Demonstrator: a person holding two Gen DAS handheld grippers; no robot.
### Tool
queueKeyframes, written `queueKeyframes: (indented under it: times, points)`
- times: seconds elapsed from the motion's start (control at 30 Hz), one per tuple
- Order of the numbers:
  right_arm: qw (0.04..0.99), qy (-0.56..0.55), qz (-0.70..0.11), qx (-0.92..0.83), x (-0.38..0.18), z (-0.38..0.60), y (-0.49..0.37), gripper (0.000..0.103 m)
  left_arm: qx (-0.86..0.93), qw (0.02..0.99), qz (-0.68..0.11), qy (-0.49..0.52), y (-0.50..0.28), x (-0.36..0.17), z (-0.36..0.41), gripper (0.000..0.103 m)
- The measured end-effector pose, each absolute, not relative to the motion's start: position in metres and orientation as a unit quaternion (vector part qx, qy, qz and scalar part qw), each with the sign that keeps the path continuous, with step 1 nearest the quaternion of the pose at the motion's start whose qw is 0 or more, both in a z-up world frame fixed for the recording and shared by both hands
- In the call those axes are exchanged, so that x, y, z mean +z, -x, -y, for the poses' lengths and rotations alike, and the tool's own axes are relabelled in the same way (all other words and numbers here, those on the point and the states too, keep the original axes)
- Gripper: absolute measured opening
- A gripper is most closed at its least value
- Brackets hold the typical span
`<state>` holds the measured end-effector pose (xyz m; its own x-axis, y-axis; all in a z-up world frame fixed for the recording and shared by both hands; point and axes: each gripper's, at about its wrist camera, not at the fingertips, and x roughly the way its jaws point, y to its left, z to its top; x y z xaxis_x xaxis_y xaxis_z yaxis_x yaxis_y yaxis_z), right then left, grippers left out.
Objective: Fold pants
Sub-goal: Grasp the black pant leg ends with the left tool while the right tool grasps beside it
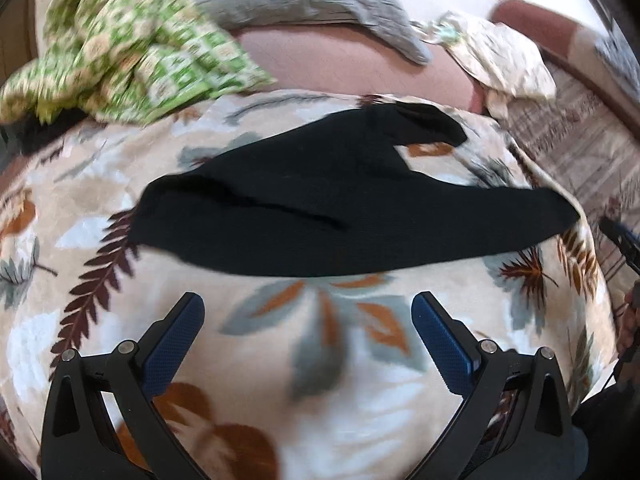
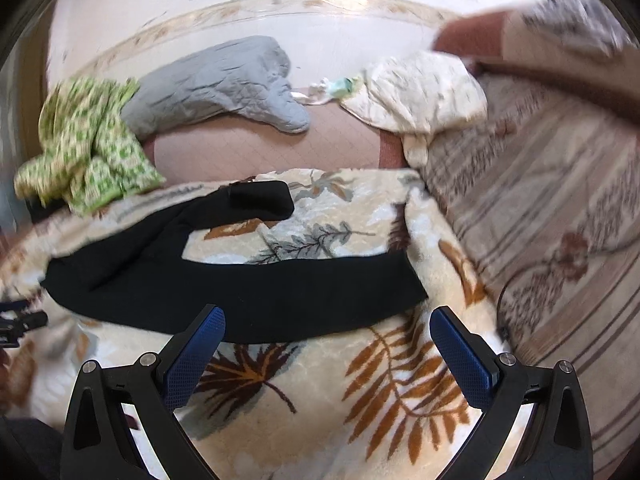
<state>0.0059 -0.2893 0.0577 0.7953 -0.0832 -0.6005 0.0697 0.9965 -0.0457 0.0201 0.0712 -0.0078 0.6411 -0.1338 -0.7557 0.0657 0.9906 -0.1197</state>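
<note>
Black pants lie spread on a cream blanket with a leaf print, the two legs splayed apart toward the right. My left gripper hovers open just short of the pants' near edge, nothing between its blue pads. In the right wrist view the same pants stretch across the leaf blanket. My right gripper is open at the near leg's lower edge, and its left fingertip overlaps the black cloth in the image.
A crumpled green patterned cloth and a grey quilted cloth lie behind the pants. A cream cloth sits at the back right. A striped brown cover fills the right side. The other gripper's tip shows at the left edge.
</note>
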Motion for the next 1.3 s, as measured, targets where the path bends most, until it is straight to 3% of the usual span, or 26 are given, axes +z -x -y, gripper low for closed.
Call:
queueKeyframes:
  times: [0.2, 0.37, 0.67, 0.77, 0.83, 0.87, 0.9, 1.07, 1.1, 1.17, 1.23, 1.3]
  points:
    - [0.939, -0.050, -0.335, -0.057, 0.054, 0.311, -0.005, 0.102, -0.066, 0.864, -0.430, 0.253, -0.052, -0.019, -0.180, 0.103]
    - [0.941, -0.019, -0.333, -0.053, 0.052, 0.298, -0.006, 0.102, -0.098, 0.790, -0.445, 0.410, -0.091, -0.052, -0.230, 0.103]
    - [0.944, 0.012, -0.325, -0.055, 0.053, 0.289, -0.007, 0.102, -0.151, 0.781, -0.432, 0.425, -0.119, -0.056, -0.222, 0.101]
    - [0.944, -0.037, -0.322, -0.059, 0.056, 0.308, -0.008, 0.102, -0.140, 0.797, -0.441, 0.387, -0.118, -0.055, -0.214, 0.071]
    - [0.940, -0.091, -0.322, -0.060, 0.056, 0.329, -0.010, 0.102, -0.112, 0.801, -0.466, 0.359, -0.123, -0.061, -0.208, 0.025]
    - [0.937, -0.126, -0.321, -0.058, 0.055, 0.342, -0.011, 0.102, -0.100, 0.802, -0.472, 0.353, -0.124, -0.063, -0.207, 0.017]
    - [0.933, -0.153, -0.320, -0.055, 0.055, 0.351, -0.012, 0.102, -0.093, 0.803, -0.472, 0.351, -0.123, -0.064, -0.208, 0.012]
    - [0.878, -0.392, -0.275, 0.000, 0.035, 0.424, -0.012, 0.099, -0.086, 0.814, -0.460, 0.343, -0.118, -0.062, -0.205, 0.011]
    - [0.867, -0.420, -0.268, 0.009, 0.031, 0.432, -0.013, 0.094, -0.082, 0.817, -0.458, 0.340, -0.116, -0.061, -0.204, 0.012]
    - [0.837, -0.480, -0.262, 0.030, 0.016, 0.451, -0.018, 0.068, -0.078, 0.821, -0.452, 0.340, -0.114, -0.060, -0.203, 0.011]
    - [0.822, -0.497, -0.277, 0.035, 0.005, 0.458, -0.027, 0.055, -0.075, 0.826, -0.443, 0.341, -0.109, -0.056, -0.202, 0.005]
    - [0.812, -0.505, -0.290, 0.052, -0.001, 0.458, -0.038, 0.053, -0.068, 0.830, -0.436, 0.341, -0.105, -0.053, -0.201, 0.004]
